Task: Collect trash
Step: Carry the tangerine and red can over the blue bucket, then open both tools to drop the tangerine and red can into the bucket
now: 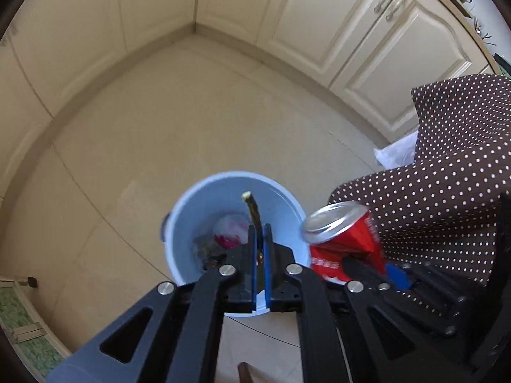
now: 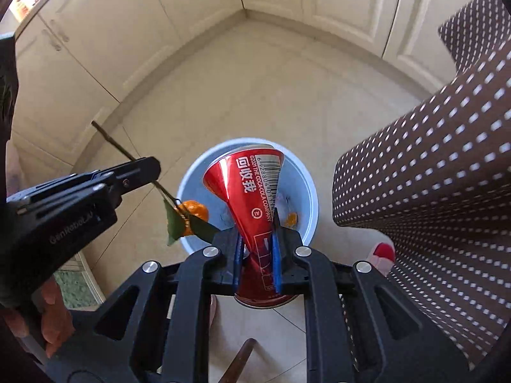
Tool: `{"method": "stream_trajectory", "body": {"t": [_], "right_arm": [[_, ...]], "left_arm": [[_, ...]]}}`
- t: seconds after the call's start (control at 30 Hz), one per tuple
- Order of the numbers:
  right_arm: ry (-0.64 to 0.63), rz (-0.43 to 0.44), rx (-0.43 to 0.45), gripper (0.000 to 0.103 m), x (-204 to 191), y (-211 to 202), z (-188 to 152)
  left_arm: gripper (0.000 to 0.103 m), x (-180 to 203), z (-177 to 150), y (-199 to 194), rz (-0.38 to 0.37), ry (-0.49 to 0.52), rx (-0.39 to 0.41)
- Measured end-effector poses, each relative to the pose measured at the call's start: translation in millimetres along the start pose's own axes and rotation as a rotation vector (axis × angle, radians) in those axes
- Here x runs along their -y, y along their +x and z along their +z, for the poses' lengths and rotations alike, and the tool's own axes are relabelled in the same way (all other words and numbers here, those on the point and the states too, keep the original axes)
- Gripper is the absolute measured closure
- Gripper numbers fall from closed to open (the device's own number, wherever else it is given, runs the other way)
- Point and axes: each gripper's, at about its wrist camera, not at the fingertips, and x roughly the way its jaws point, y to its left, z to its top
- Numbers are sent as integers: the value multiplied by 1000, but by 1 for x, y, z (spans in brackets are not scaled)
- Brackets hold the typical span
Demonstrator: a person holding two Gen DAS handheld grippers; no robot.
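The left gripper has its blue-lined fingers drawn narrow, pinching a thin brown twig whose cut end sticks up past the fingertips; in the right wrist view that same twig carries a small orange fruit with green leaves, hanging just below the left gripper and beside the near rim of the bin. The right gripper clamps a red Coca-Cola can — squeezed flat where the fingers press it, flaring wider toward its far end, barcode and white lettering facing the camera. The can is held above the open mouth of a pale blue bin, which stands on the beige tiled floor. Inside the bin lie scraps of waste, among them a pinkish-white crumpled wrapper and something orange near the far wall. To the right of the bin hangs a brown cloth with white polka dots, with a white crumpled bag showing behind its edge. Cream cabinet doors with metal handles line the corner of the room beyond — and a patch of green mat shows at the lower left edge of the left wrist view.
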Motion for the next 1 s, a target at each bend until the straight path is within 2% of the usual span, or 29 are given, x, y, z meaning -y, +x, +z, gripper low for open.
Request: {"method": "stream_trajectory", "body": {"t": [0.07,0.1,0.17,0.27,0.3,0.37,0.47,0.77,1.0], "right_arm": [[15,0,-9,88,1,9,-1],[18,-1,-15,88,4,12,2],[28,-1,-26,88,10,21,5],[46,3,-35,88,13,32,9],[52,8,-38,88,14,36,13],[55,14,-41,88,15,42,11],[60,28,-51,88,14,51,9],[91,45,-86,88,8,74,7],[128,46,-103,86,6,89,6]], "left_arm": [[95,0,0,10,12,1,-23],[80,-1,-2,14,23,-5,-37],[57,-3,-3,19,36,-17,-61],[55,-5,-4,23,70,0,-83],[51,-5,-6,25,87,1,-95],[49,-8,-7,30,109,-9,-121],[49,-15,-7,37,130,-32,-159],[45,-33,-13,40,136,-71,-206],[45,-39,-12,44,106,-97,-215]]}}
